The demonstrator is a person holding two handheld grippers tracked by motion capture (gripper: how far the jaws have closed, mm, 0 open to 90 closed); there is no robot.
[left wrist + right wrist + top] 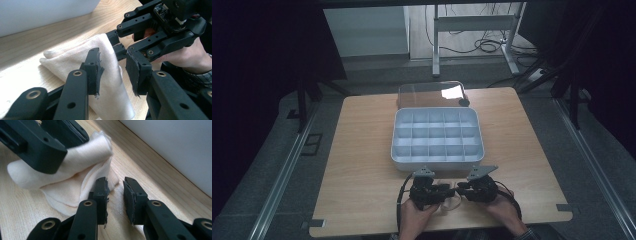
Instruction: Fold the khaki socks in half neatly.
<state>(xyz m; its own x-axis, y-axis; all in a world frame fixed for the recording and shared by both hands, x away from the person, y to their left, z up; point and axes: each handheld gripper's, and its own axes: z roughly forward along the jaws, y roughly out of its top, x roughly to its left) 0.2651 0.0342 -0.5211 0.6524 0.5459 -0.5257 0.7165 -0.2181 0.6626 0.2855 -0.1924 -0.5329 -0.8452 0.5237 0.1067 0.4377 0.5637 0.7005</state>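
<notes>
Near the wooden table's (362, 150) front edge, the soft cream folded cloth (100, 75) could slip flat, since the left gripper (113, 72) stands narrowly parted around a raised fold and the right gripper (115, 200), also narrow, pinches nothing.

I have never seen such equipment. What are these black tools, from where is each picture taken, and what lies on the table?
No robot is here. A person holds a hand tool in each hand: the left gripper and the right gripper, each with two black jaws. The high view looks down from above the person's side. Each of the other two pictures comes from a camera riding on one gripper, looking along its jaws. On the wooden table stand a pale box divided into small compartments, all seemingly empty, and behind it a clear lid. Near the person lies a cream cloth. Both grippers meet at the cloth with jaws partly apart. Whether either one truly pinches it, I cannot tell.
</notes>
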